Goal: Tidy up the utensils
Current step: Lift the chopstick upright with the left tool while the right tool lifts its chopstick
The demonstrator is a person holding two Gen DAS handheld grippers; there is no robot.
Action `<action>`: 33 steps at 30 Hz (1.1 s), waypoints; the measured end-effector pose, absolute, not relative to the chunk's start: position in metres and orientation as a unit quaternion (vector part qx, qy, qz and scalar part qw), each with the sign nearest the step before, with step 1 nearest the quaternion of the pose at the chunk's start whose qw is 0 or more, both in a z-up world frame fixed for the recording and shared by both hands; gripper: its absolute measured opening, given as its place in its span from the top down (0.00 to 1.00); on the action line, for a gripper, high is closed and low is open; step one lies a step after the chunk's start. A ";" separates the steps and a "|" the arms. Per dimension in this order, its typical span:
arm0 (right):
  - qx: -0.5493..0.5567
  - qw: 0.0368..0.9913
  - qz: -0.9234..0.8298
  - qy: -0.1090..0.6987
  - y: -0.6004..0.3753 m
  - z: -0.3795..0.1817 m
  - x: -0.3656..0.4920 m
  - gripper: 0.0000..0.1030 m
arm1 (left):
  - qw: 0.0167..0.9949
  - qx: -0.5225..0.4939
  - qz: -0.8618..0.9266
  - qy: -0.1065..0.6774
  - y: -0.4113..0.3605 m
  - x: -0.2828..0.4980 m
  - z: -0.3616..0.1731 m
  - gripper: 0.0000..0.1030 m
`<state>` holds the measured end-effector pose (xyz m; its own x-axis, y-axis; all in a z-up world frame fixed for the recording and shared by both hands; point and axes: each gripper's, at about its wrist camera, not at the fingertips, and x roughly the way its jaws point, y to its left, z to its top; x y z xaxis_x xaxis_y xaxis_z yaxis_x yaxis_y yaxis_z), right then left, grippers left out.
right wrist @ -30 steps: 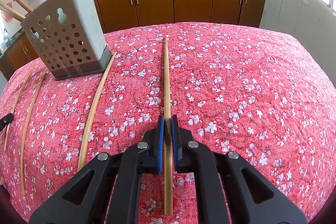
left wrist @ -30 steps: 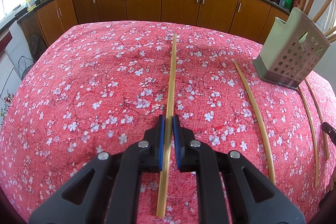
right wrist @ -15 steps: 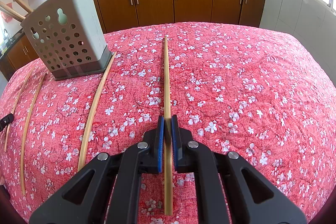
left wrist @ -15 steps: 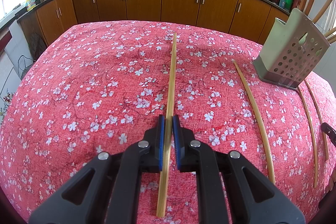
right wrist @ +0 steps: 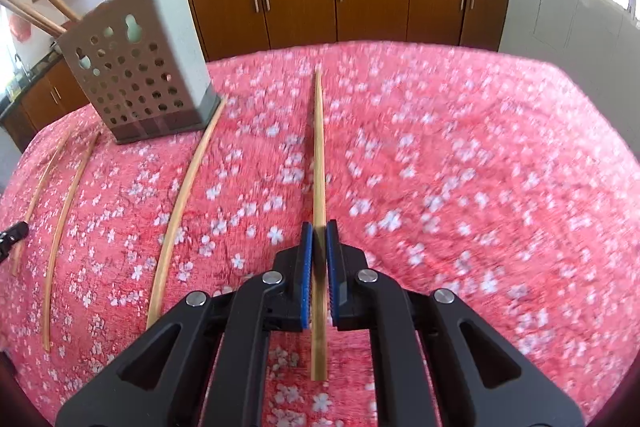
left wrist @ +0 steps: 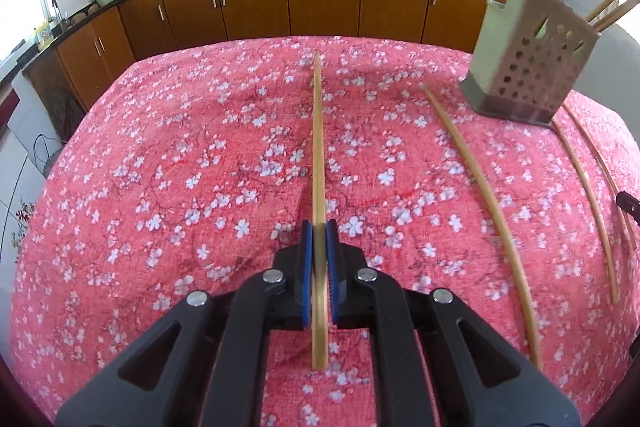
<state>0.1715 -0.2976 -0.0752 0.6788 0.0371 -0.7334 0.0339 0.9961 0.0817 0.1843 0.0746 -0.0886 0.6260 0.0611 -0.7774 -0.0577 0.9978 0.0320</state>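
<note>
each tool, left tool (left wrist: 319,227) and right tool (right wrist: 319,229), is clenched on a chopstick (left wrist: 318,147) (right wrist: 319,147) over the bench (left wrist: 160,167), a few sticks already stand in the holder (left wrist: 528,67), and three more lie beside the holder, waiting.

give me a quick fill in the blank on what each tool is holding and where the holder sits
1. The left tool is shut on a ____.
2. The right tool grips one chopstick, leaving ____ chopsticks lying on the tablecloth in its view.
3. The perforated utensil holder stands to the ____ of the right tool's chopstick in the right wrist view.

Missing words: chopstick; three; left
</note>
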 end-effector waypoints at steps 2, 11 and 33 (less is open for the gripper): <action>0.047 0.927 0.003 0.372 -0.300 -0.056 0.166 0.92 | 0.912 0.002 0.028 0.410 0.074 0.179 -0.071 0.92; 0.049 0.967 0.012 0.248 -0.302 0.034 0.150 0.93 | 0.952 -0.019 0.001 0.306 0.061 0.163 0.028 0.92; 0.105 0.981 0.125 0.106 -0.266 0.152 0.135 0.93 | 0.975 -0.067 -0.139 0.158 -0.026 0.151 0.160 0.92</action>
<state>0.1348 -0.2655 0.1518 0.9463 0.2670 -0.1823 -0.2225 0.9470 0.2319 0.1507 -0.0256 0.1605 0.9116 -0.2917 -0.2896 0.2492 0.9525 -0.1751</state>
